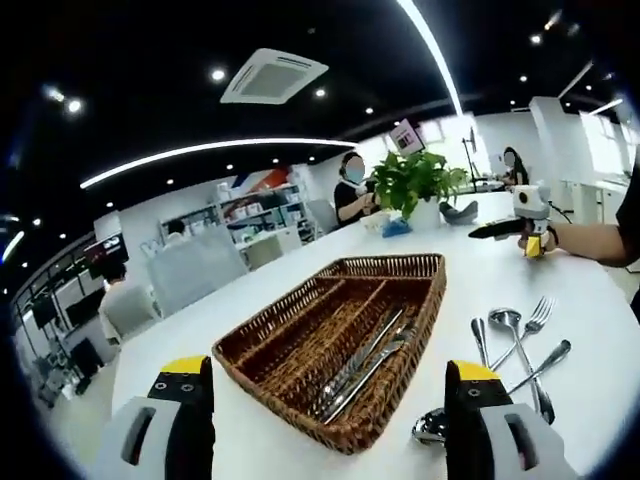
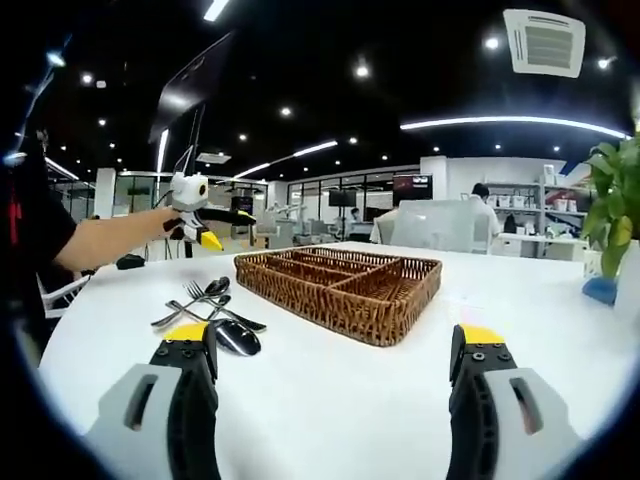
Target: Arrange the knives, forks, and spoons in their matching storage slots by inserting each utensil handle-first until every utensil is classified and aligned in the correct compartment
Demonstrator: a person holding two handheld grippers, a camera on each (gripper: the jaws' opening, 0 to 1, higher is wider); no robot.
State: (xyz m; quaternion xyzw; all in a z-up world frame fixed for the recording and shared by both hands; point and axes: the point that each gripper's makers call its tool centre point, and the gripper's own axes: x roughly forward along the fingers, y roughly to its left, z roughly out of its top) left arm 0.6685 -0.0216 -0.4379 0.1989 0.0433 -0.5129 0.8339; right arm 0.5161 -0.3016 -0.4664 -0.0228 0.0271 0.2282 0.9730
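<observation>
**A:** Left gripper view first: what's the left gripper (image 1: 330, 420) doing?

**B:** Jaws wide apart, nothing between them. It hovers over the white table (image 1: 560, 300), looking at the wicker tray (image 1: 300, 325). The tray has long slots, and a few knives (image 1: 365, 362) already lie in the one nearest the loose cutlery. The other slots look bare from here.

**A:** And the rest of the utensils?

**B:** Loose pile (image 1: 512, 345) on the table just beside the tray: a fork and some spoons, handles overlapping. The right gripper (image 1: 522, 228) shows further back, near a potted plant (image 1: 418, 180).

**A:** Right gripper view?

**B:** There the right gripper (image 2: 335, 400) also has its jaws spread, empty. Same tray (image 2: 340, 280) from the side, pile (image 2: 210, 305) next to it. The left gripper (image 2: 200, 222) is raised off to the side, over the table; can't tell if anything's in it from that angle.

**A:** Handling tips?

**B:** Polished metal, so I'd guess stiff, light, slippery and lying flat. Pinch mid-handle across the narrow width, and squarely, or it'll swivel.
</observation>
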